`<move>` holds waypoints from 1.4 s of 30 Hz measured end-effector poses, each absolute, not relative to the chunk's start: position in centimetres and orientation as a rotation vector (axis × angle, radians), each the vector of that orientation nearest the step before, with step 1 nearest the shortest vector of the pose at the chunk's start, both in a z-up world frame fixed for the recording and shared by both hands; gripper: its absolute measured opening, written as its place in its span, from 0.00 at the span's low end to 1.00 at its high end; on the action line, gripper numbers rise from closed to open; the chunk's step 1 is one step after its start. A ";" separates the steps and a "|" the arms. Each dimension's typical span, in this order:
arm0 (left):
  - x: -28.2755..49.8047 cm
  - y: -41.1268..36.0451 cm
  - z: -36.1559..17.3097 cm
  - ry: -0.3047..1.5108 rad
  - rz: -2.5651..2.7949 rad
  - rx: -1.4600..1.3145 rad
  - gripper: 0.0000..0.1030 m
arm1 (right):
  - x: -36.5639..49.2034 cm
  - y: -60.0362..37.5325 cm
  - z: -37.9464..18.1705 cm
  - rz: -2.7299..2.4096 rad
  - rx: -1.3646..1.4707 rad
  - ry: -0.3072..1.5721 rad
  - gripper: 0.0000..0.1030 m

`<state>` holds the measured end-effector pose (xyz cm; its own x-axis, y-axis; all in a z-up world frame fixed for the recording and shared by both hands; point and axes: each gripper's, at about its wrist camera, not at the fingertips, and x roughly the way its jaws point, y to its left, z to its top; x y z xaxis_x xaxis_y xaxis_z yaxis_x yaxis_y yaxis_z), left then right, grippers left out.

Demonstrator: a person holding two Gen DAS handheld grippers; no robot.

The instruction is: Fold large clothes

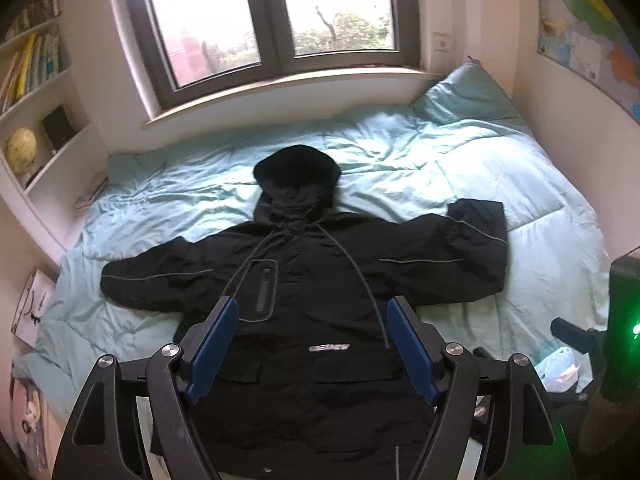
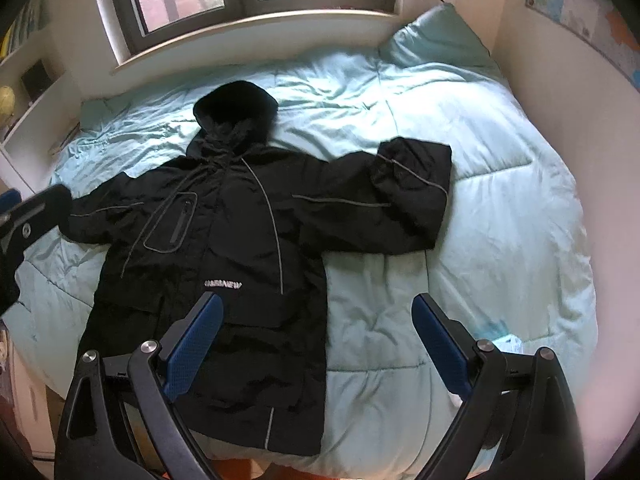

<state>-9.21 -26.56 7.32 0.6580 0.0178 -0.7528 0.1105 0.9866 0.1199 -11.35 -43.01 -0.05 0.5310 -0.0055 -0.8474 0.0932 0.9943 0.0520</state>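
Observation:
A black hooded jacket (image 1: 312, 280) lies face up and spread flat on a light blue duvet (image 1: 500, 184), hood toward the window, both sleeves out to the sides. The right sleeve's cuff (image 2: 412, 176) is folded back on itself. My left gripper (image 1: 312, 308) is open and empty, hovering above the jacket's chest. My right gripper (image 2: 316, 304) is open and empty, above the jacket's lower right side and the duvet (image 2: 500, 200). The jacket also shows in the right wrist view (image 2: 224, 240). The left gripper's body (image 2: 28, 224) shows at the left edge there.
A window (image 1: 272, 20) with a sill stands behind the bed. A bookshelf (image 1: 36, 92) with a globe (image 1: 21, 148) lines the left wall. A pillow (image 1: 468, 96) leans in the back right corner. A map (image 1: 588, 28) hangs on the right wall. A dark device with a green light (image 1: 628, 320) is at right.

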 end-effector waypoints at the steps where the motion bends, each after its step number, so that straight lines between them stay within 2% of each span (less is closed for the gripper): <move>1: -9.1 -26.9 7.2 0.854 -0.066 0.162 0.76 | -11.4 -42.9 0.0 -0.067 0.090 1.012 0.94; 10: -6.8 -25.3 5.8 0.863 -0.200 0.167 0.76 | -10.9 -39.3 2.0 -0.175 0.052 0.957 0.94; 15: -3.4 -21.0 3.5 0.972 -0.298 0.111 0.76 | -9.0 -37.4 2.0 -0.254 0.099 0.964 0.94; 19: -0.2 -17.4 -0.2 1.074 -0.290 0.039 0.76 | -8.5 -38.0 1.1 -0.326 0.167 0.953 0.94; 26: 4.2 -15.2 -7.1 1.202 -0.177 0.078 0.76 | -6.8 -40.4 -1.8 -0.372 0.198 0.994 0.94; 30: 5.8 -15.6 -8.3 1.230 -0.100 0.090 0.76 | -4.3 -42.4 -3.4 -0.349 0.184 0.982 0.94; 36: 7.3 -17.9 -9.0 1.169 -0.102 0.104 0.76 | 0.8 -47.0 -7.7 -0.340 0.179 1.015 0.91; 42: 10.6 -20.9 -12.4 1.289 -0.269 -0.077 0.76 | 8.3 -50.8 -13.2 -0.357 0.072 1.053 0.87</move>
